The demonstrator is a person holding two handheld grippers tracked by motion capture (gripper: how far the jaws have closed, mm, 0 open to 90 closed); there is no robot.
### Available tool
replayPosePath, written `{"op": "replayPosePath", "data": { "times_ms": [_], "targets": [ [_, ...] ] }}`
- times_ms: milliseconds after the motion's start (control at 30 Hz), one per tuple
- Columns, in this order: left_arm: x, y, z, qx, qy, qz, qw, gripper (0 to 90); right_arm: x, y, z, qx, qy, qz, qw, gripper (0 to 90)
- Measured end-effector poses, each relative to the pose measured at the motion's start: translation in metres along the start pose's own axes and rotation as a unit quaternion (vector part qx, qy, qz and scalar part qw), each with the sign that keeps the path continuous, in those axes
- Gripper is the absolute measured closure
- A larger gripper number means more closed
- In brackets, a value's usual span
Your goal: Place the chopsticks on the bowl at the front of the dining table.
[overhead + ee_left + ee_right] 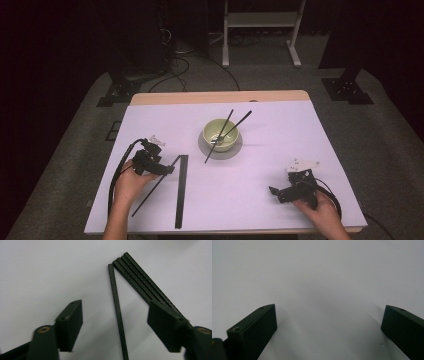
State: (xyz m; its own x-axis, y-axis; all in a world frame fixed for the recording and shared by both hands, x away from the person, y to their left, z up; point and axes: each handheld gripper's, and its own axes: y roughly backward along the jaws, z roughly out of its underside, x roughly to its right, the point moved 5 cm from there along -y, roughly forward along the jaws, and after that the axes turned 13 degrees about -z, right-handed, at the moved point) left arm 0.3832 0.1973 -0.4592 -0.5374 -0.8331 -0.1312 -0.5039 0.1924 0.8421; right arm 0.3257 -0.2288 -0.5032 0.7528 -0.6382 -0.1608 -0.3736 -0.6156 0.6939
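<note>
Obstacles: bowl (220, 134) with two sticks (227, 128), table centre back; stick bundle (181, 190) and loose stick (152, 188), front left. Free: table (270, 150) centre front, right side

Both grippers matte black: left gripper (167, 170), right gripper (272, 190). Each carries a grey three-cornered plate on top and trails a black cable. Jaws are flat rectangular blocks with small screw holes, brass bushings at the left pivots; forearms bare, no sleeves.
</note>
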Motion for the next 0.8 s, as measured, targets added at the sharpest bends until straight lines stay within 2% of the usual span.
{"op": "replayPosePath", "data": {
  "times_ms": [200,400,500,800],
  "targets": [
    [-0.0007,-0.0009,0.0034,-0.011,0.005,0.009,0.9999,45.3,0.0000,0.0000,0.0000,0.000,0.000,0.000,1.0000,0.0],
    [-0.0012,-0.0032,0.0057,-0.022,0.002,0.000,0.9997,53.3,0.0000,0.0000,0.0000,0.000,0.000,0.000,1.0000,0.0],
    [0.0005,-0.0044,0.0068,-0.030,0.003,0.005,0.9995,57.7,0.0000,0.0000,0.0000,0.000,0.000,0.000,1.0000,0.0],
    [0.0054,-0.0072,0.0076,-0.040,-0.011,0.003,0.9991,63.5,0.0000,0.0000,0.0000,0.000,0.000,0.000,1.0000,0.0]
  ]
}}
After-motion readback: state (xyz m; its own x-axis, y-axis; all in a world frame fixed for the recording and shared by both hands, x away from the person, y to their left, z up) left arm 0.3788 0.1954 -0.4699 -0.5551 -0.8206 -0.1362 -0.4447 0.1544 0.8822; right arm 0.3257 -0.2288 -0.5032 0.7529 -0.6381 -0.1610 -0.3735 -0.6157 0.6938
